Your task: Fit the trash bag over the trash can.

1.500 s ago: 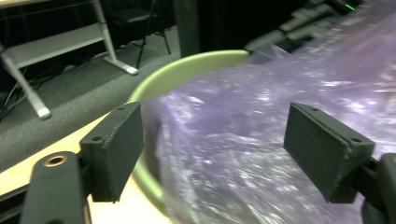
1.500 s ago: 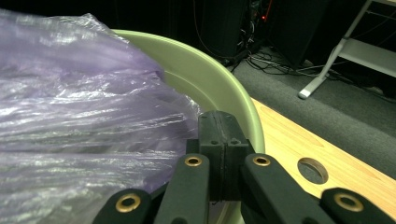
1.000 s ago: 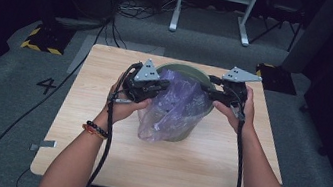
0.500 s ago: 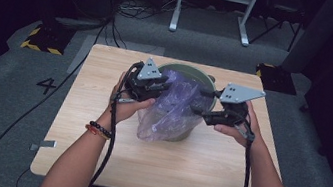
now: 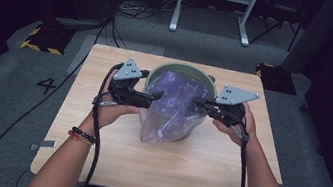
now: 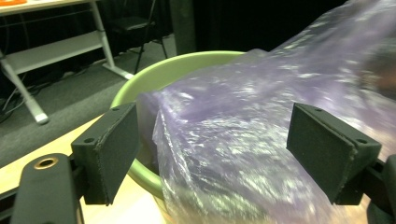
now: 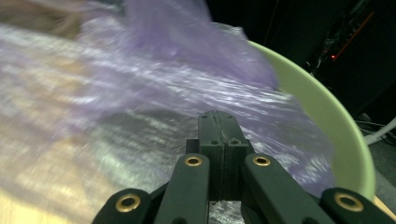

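Dark floor and cables surround the wooden table (image 5: 94, 153), where a green bucket (image 5: 178, 69) stands draped in a purple plastic bag (image 5: 174, 110).

At the bucket's left side, the left tool (image 5: 154, 96) has just been opening: its jaws stand wide apart with the bag's film between them, and the pads (image 6: 112, 154) are clear of it. At the bucket's right side, the right tool (image 5: 201, 101) has just been closing; in the right gripper view its jaws meet flat against each other at the bag's surface, whether pinching film I cannot tell.
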A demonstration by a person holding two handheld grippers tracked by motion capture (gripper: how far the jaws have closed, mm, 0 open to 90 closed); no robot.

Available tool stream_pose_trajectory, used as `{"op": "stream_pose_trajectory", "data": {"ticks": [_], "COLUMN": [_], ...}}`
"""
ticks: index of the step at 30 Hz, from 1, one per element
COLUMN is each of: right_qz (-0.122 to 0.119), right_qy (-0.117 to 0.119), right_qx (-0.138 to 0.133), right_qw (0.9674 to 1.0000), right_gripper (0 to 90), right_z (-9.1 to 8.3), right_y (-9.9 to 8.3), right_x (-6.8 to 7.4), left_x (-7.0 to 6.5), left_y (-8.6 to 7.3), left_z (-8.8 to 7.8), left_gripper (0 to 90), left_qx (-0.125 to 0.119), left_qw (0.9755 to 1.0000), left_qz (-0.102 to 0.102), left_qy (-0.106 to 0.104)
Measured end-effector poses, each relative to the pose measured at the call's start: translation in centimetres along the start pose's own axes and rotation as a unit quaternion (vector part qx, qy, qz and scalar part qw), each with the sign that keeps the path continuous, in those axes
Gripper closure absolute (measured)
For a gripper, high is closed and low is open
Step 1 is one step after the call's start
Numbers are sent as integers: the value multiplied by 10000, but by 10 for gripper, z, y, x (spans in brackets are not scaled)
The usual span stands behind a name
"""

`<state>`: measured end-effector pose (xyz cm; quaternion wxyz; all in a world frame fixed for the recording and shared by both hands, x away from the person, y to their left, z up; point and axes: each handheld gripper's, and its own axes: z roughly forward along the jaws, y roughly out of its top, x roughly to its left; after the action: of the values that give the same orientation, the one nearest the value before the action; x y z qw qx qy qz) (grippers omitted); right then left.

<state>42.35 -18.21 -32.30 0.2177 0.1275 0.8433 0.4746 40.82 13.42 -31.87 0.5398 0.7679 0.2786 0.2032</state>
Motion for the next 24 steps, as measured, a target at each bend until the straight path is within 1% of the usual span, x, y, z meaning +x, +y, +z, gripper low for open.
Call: {"op": "stream_pose_trajectory", "data": {"ticks": [1,2,4,5,6,8,9,11,12,13,15,16,17,18,19,20,21,22,24], "right_qz": [42,90,171,198,248,305,314,345,358,378,422,421,454,469,479,490,529,556,576], "right_qy": [-40,-71,-164,-210,-261,-330,-376,-449,-504,-524,-573,-595,-619,-627,-645,-639,-646,-649,-632], "right_qx": [-11,-11,-18,-15,-29,-59,-65,-71,-64,-57,-40,-24,-24,-31,-42,-60,-86,-113,-167], "right_qw": [10000,9999,9997,9996,9993,9990,9988,9984,9981,9979,9975,9973,9970,9969,9968,9967,9965,9963,9962], "right_gripper": [900,900,900,900,900,900,900,900,900,900,900,900,900,900,900,900,900,883,857], "right_z": [0,1,2,3,3,3,3,4,4,4,6,6,7,7,7,7,7,6,4], "right_y": [-1,-2,-3,-3,-4,-3,-3,-2,-2,-2,-1,-1,-1,-1,-1,-1,-2,-2,-2], "right_x": [-2,-3,-6,-7,-8,-9,-10,-11,-12,-13,-15,-15,-16,-17,-17,-18,-18,-18,-17], "left_x": [-1,-4,-9,-14,-17,-27,-32,-39,-41,-45,-49,-51,-51,-51,-51,-48,-46,-45,-42], "left_y": [0,0,1,3,3,5,6,7,7,7,7,7,8,8,9,9,10,10,10], "left_z": [-4,-8,-13,-16,-18,-22,-23,-23,-22,-20,-15,-11,-9,-4,-2,1,3,5,7], "left_gripper": [157,155,156,156,156,156,155,155,154,155,155,161,189,259,355,411,511,592,682], "left_qx": [-59,-108,-137,-161,-158,-186,-215,-206,-183,-133,-37,39,67,129,176,194,199,234,202], "left_qw": [9999,9998,9995,9991,9987,9975,9972,9960,9956,9952,9943,9940,9943,9953,9959,9964,9963,9964,9963], "left_qz": [-14,23,72,119,170,361,390,466,508,589,685,761,781,751,721,666,665,670,652], "left_qy": [-82,-173,-270,-384,-448,-579,-606,-737,-769,-774,-821,-788,-721,-595,-515,-494,-511,-474,-515]}}
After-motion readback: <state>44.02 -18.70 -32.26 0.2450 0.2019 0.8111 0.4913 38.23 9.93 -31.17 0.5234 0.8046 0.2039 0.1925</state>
